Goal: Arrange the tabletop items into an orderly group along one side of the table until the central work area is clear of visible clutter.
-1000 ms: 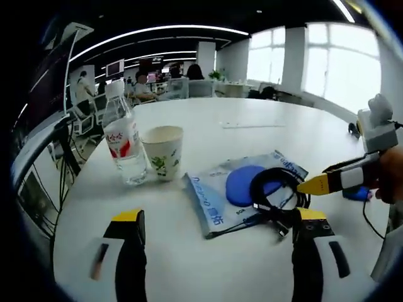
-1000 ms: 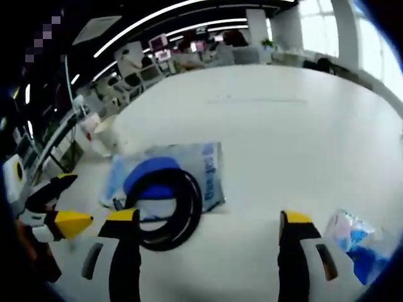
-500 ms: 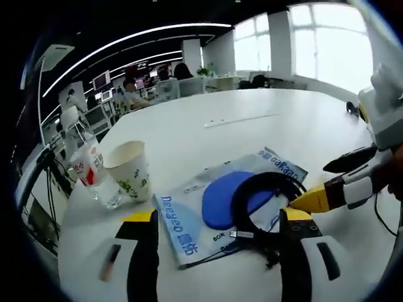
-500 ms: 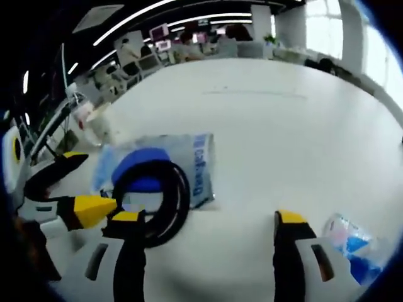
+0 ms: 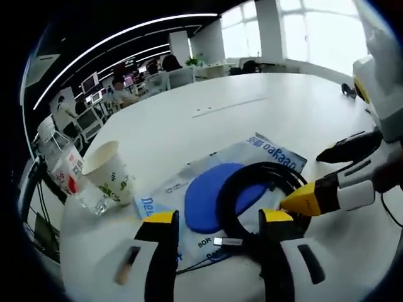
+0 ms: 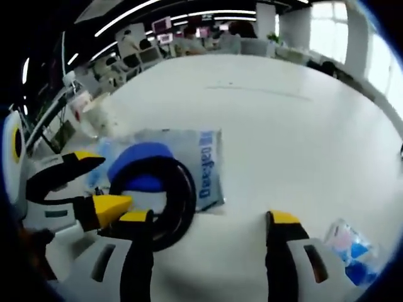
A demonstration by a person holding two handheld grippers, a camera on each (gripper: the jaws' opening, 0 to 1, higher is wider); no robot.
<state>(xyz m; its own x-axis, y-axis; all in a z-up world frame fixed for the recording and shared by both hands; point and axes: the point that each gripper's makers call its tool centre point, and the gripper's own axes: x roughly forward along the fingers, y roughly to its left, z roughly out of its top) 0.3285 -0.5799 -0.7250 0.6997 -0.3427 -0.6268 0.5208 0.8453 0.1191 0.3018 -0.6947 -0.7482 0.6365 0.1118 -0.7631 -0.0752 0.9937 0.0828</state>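
Observation:
A coiled black cable lies on a blue-and-white flat package printed with a blue disc. My left gripper is open, and the cable's plug lies between its jaws, low over the coil's near edge. My right gripper comes in from the right, open, with its yellow tip at the coil's right rim. In the right gripper view, my right gripper stands open beside the cable coil on the package. The left gripper reaches in from the left.
A paper cup and a water bottle stand left of the package near the round white table's edge. A small blue-and-white packet lies at my right gripper's right. Office desks and people sit beyond the table.
Both grippers have moved in closer to the cable coil. My left gripper's jaws have narrowed somewhat, and the plug now lies between them. The cup and bottle have slid towards the left of its view.

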